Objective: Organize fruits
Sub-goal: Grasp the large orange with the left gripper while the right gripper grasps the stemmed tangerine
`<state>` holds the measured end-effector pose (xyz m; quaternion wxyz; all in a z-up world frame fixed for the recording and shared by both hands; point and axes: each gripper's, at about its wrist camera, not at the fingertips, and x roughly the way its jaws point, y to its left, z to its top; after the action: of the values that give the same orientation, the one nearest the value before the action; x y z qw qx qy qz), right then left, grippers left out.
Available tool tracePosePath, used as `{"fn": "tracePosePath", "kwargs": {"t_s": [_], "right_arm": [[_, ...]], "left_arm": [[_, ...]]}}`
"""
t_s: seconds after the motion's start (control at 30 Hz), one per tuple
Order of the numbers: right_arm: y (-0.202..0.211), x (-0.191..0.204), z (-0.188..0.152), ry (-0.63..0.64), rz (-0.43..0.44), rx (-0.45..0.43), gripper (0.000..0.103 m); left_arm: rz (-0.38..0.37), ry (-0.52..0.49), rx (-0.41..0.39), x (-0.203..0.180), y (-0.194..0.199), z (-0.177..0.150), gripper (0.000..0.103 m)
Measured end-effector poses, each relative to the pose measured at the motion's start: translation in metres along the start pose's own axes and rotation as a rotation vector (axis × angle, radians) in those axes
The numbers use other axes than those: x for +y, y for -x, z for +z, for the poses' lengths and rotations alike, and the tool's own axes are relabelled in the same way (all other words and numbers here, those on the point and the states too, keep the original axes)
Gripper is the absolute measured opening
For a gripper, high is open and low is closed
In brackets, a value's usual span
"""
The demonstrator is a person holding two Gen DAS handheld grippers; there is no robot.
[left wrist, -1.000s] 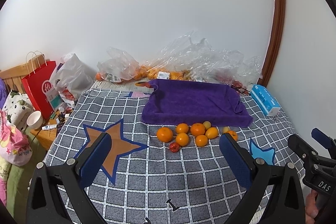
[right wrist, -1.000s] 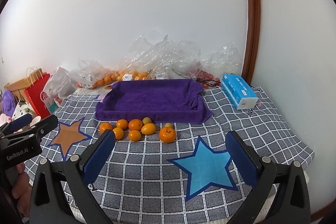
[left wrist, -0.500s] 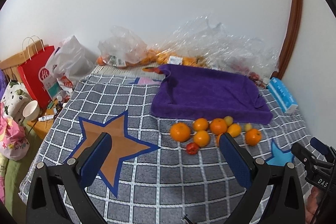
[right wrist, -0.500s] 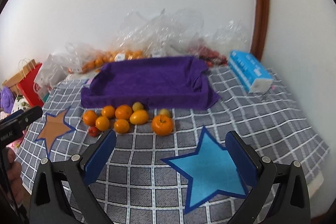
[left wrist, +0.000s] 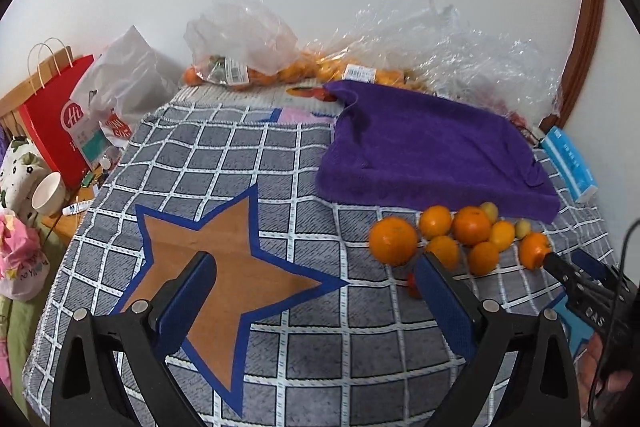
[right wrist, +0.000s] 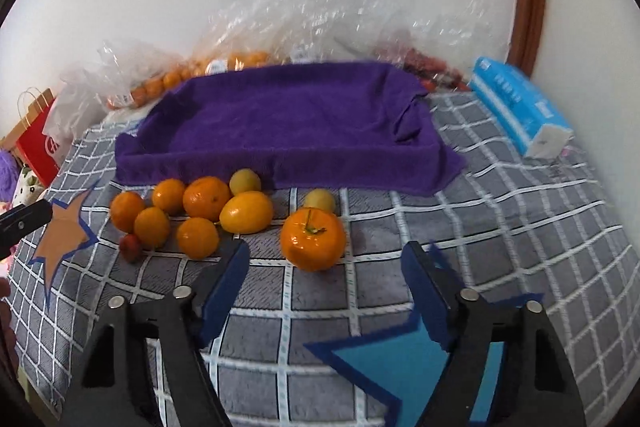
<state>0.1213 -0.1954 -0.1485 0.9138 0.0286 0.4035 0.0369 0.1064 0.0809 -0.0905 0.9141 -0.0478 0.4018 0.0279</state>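
- Risk: the right gripper (right wrist: 324,267), its fingers closing with nothing between them yet, aims at a big orange (right wrist: 313,239). The round fruit could roll on the soft quilt (right wrist: 500,227) if a finger nudges it.
- The left gripper (left wrist: 316,287) has its fingers wide and empty.
- The orange is glossy with a green stem, right of the fruit cluster (right wrist: 192,211), near the purple towel (right wrist: 280,123).

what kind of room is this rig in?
Probably a bedroom: the fruit lies on a grid-patterned star blanket against a white wall, with shopping bags and a floral pillow beside it.
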Motion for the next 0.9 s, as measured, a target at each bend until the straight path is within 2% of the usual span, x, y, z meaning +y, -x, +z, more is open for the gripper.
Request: {"fn": "tracePosePath", "kwargs": {"t_s": [0.2, 0.4, 0.47, 0.53, 0.9], "right_arm": [[-0.027, 0.000, 0.000, -0.005, 0.010, 0.024, 0.068], [-0.041, 0.000, -0.004, 0.004, -0.013, 0.039, 0.056], [-0.038, 0.001, -0.004, 0.009, -0.002, 0.032, 0.049], [-0.034, 0.000, -0.004, 0.009, 0.012, 0.030, 0.047], [-0.033, 0.001, -0.003, 0.034, 0.028, 0.020, 0.045]], "left_arm": [[-0.029, -0.001, 0.025, 0.001, -0.018, -0.002, 0.100], [-0.071, -0.013, 0.050, -0.012, -0.038, 0.002, 0.099], [-0.077, -0.032, 0.064, -0.019, -0.046, 0.004, 0.096], [-0.081, -0.050, 0.079, -0.026, -0.054, 0.005, 0.094], [-0.104, -0.092, 0.146, -0.044, -0.082, 0.006, 0.074]]}}
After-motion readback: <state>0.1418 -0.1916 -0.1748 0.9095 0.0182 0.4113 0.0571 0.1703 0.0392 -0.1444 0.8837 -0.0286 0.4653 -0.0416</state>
